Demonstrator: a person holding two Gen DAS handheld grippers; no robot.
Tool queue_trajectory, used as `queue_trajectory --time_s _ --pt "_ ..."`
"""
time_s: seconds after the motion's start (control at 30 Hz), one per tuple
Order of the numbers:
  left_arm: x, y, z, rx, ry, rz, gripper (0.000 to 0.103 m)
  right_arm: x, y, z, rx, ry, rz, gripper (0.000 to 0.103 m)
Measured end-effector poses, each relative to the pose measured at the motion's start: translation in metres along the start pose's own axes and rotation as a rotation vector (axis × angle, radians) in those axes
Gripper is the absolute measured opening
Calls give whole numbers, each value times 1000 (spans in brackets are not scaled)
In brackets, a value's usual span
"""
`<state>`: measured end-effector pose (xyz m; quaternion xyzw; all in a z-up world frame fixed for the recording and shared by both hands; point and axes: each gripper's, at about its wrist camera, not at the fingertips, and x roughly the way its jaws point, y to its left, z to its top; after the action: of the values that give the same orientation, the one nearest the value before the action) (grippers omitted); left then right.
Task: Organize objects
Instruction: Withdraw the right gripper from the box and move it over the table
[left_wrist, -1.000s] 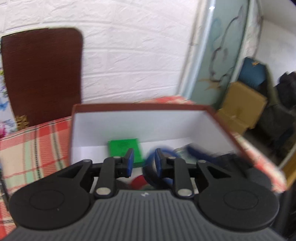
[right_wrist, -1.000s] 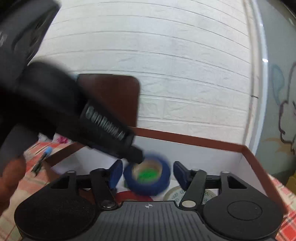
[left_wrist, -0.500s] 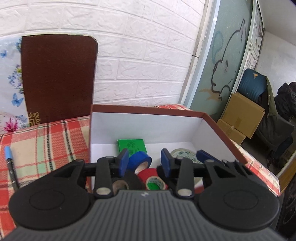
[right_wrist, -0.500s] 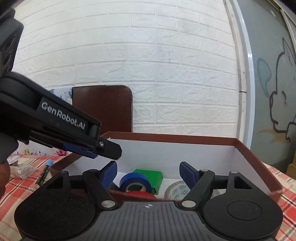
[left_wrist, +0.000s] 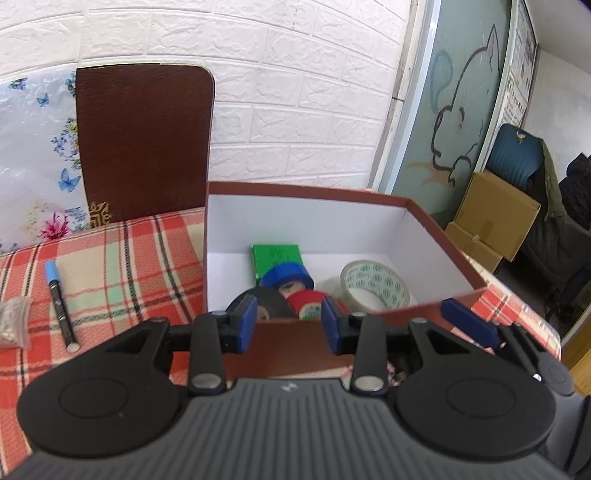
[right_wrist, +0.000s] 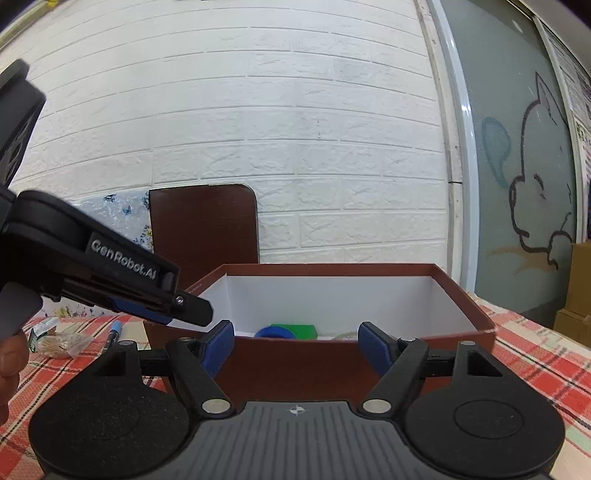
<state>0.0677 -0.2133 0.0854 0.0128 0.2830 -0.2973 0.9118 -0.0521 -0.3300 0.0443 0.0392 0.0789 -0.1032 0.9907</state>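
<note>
Two fisheye views, one from each handheld gripper.

Left wrist view: the left gripper (left_wrist: 288, 324) stands with a narrow gap between its blue pads and nothing in it, poised just short of the near wall of an open brown box (left_wrist: 306, 347) with a white inside. Beyond the gripper, inside the box, lie several tape rolls. A black roll (left_wrist: 266, 300) and a red roll (left_wrist: 308, 302) sit closest, just past the near wall. A blue roll (left_wrist: 286, 274) rests behind them, tipped so its hole faces back toward the gripper. A flat green packet (left_wrist: 275, 254) lies farthest back, its long axis running away from the gripper. Ahead and to the right, a clear printed roll (left_wrist: 373, 282) leans with its hole facing up and toward the gripper. Far left of the gripper, a blue-capped marker (left_wrist: 59, 302) lies on the red plaid cloth of the table (left_wrist: 122, 266), its cap pointing away. A brown board (left_wrist: 144, 140) leans on a white brick wall; cardboard cartons stand off to the right.

Right wrist view: the right gripper (right_wrist: 295, 349) is spread wide and empty, level with the box's near wall (right_wrist: 295, 365). Only the tops of the blue roll (right_wrist: 274, 332) and green packet (right_wrist: 293, 329) show over the rim. The left gripper's black body reaches in from the left, its tip over the box's left corner. A glass panel with a cartoon drawing stands to the right.
</note>
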Motion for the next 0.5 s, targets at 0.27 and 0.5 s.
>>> queue_trajectory --time_s 0.27,0.5 --pt "-12 -2 -14 41 45 102 43 -16 -12 4 104 66 -7 87" --pt "-29 4 -30 59 61 218 71 -26 -5 12 170 109 34 102"
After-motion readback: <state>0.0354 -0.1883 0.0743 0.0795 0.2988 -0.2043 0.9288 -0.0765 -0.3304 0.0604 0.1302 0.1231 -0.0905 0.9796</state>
